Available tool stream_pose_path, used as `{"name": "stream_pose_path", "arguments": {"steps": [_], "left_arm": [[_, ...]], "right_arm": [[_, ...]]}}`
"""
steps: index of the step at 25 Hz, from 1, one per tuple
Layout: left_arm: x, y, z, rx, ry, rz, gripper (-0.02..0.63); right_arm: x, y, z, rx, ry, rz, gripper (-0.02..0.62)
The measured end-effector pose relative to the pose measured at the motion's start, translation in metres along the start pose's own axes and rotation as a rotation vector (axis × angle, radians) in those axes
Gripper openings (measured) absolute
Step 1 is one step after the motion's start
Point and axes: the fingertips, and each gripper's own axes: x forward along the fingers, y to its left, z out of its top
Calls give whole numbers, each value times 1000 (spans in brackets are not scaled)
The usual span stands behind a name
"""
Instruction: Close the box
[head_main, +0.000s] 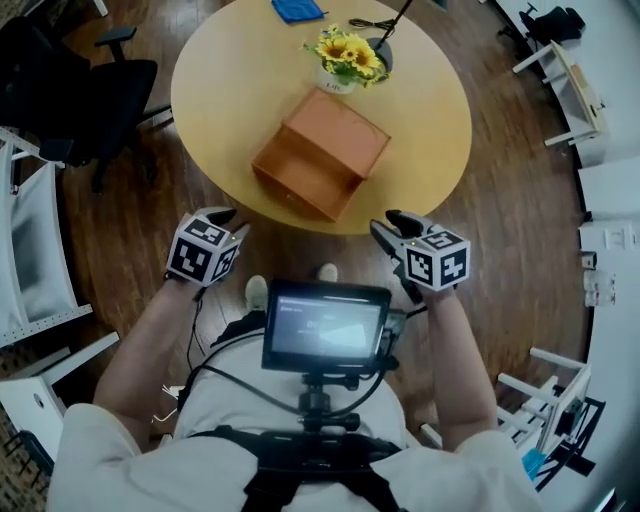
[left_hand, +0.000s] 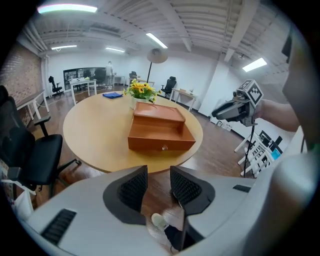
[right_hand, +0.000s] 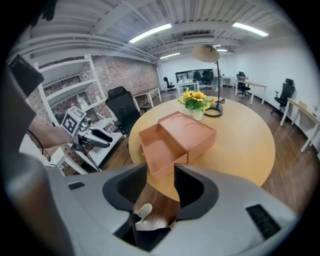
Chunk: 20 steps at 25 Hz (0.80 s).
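While its drawer (head_main: 295, 178) stands pulled out toward the tabletop's (head_main: 225, 90) near edge, orange box (head_main: 338, 135) lengthwise toward that edge, left gripper (head_main: 232, 222) jaws apart and empty, right gripper (head_main: 388, 225) likewise

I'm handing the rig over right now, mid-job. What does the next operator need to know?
Left gripper: open, empty, held short of the table's near edge.
Right gripper: open, empty, also short of the table.
Box: orange, on the round table next to the flowers. Its drawer is slid out toward you.
Done: nothing; neither gripper touches the box.
Left: push the drawer fully in, probably steadying the box with the other gripper.
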Motion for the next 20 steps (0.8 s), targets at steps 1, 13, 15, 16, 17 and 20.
{"name": "stream_pose_path", "arguments": {"steps": [1,13,15,16,17,20], "left_arm": [[6,0,5,-12,-9,3,144],[42,-14,35,-195,-156,114,144],[48,-18,36,-226,-180,138,144],[50,-19,35,-238,-189,149,144],[53,-19,34,-248,-196,161,144],[59,-20,31,-271,-219,193,144]], "right_arm": [[8,-8,10,-26,10,20,179],[112,-75,98,-468,268,263,59],[130,-85,103,-538,332,283,13],[137,-87,104,-567,360,296,2],[144,-87,105,-594,390,312,2],[159,-89,97,-679,505,353,2]]}}
